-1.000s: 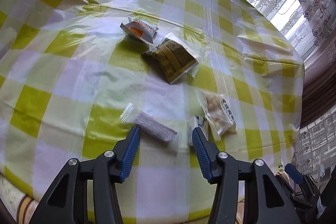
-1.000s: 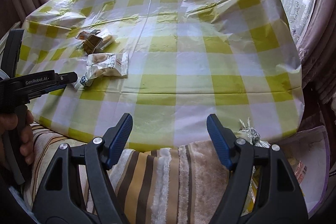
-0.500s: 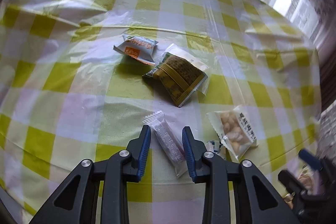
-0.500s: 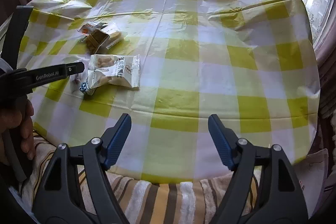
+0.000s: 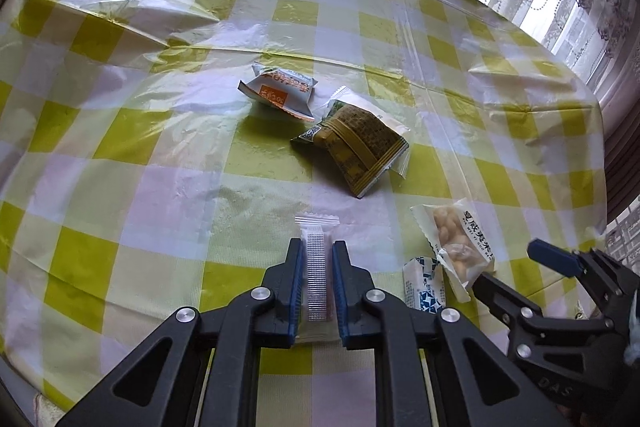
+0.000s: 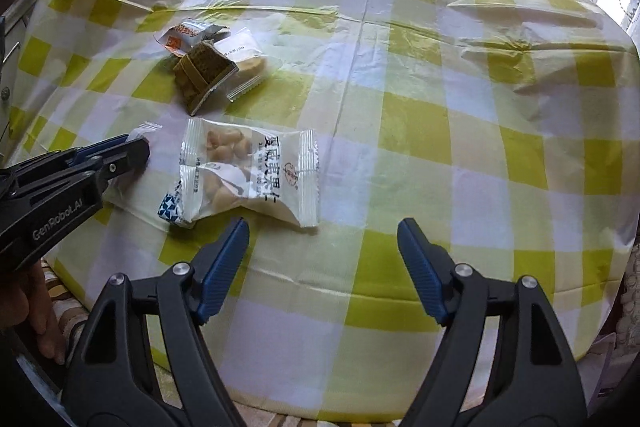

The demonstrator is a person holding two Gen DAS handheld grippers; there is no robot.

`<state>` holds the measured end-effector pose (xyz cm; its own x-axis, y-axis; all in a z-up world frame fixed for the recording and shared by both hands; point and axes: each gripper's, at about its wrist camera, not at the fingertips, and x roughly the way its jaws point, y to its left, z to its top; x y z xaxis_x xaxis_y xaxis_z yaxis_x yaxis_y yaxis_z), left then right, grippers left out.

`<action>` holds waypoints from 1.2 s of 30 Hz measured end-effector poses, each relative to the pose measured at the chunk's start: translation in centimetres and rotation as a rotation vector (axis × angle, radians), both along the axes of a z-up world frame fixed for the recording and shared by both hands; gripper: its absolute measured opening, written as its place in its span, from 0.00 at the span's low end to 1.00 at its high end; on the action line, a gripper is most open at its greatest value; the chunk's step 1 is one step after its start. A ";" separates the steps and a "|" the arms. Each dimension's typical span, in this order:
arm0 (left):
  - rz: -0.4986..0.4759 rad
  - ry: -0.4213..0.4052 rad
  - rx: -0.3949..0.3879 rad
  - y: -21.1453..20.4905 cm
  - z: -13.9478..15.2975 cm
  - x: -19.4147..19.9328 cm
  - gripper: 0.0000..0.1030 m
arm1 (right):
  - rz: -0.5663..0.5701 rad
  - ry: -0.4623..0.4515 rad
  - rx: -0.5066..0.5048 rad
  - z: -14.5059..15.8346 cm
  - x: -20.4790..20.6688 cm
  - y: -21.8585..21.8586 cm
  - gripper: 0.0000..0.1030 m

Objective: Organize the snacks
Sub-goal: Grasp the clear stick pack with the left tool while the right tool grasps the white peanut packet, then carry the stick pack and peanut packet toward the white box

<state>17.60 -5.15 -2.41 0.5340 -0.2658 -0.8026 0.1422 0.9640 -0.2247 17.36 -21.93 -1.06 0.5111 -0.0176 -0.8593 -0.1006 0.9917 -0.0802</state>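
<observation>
My left gripper (image 5: 316, 247) is shut on a long clear wafer packet (image 5: 315, 267) that lies on the checked tablecloth near the front edge. To its right lie a small blue-and-white candy (image 5: 424, 287) and a clear nut packet (image 5: 456, 247). Farther back sit an olive-brown packet (image 5: 356, 143) and a white-and-orange packet (image 5: 280, 91). In the right wrist view my right gripper (image 6: 322, 227) stands open just in front of the nut packet (image 6: 248, 171), nothing between its fingers. The left gripper (image 6: 120, 155) shows at the left there.
The round table (image 6: 440, 107) wears a wrinkled yellow-and-white plastic cloth. A striped towel (image 6: 60, 299) hangs under its near edge. A hand (image 6: 36, 315) holds the left tool. Curtains and a window stand behind the table.
My left gripper's jaws closed onto the wafer packet, which turned in line with the fingers. The right gripper moved forward over the table toward the nut packet.
</observation>
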 end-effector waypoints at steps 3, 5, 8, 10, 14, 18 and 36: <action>0.002 0.001 -0.028 0.3 -0.1 0.0 0.14 | 0.038 -0.021 -0.057 0.3 1.2 0.9 0.80; 0.004 0.003 -0.052 0.7 -0.1 0.1 0.14 | 0.075 -0.030 -0.098 0.3 2.0 1.9 0.80; 0.009 0.000 -0.074 1.0 -0.2 0.1 0.14 | 0.142 -0.032 -0.154 0.0 3.5 3.2 0.80; 0.014 -0.002 -0.085 1.2 -0.3 0.2 0.14 | 0.185 -0.031 -0.172 -0.2 4.2 3.9 0.80; 0.032 -0.002 -0.114 1.9 -0.3 0.4 0.14 | 0.255 -0.021 -0.159 -0.5 5.5 4.8 0.80; 0.047 -0.004 -0.138 2.5 -0.4 0.6 0.14 | 0.241 0.015 -0.046 -0.9 6.6 4.2 0.80; 0.062 -0.076 -0.119 2.4 0.8 -0.2 0.14 | 0.062 -0.103 0.105 0.3 3.1 0.2 0.46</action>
<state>17.38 -2.73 -1.58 0.6106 -0.3215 -0.7238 0.1047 0.9387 -0.3286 20.45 -21.72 -0.76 0.5938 0.1041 -0.7979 -0.1588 0.9873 0.0107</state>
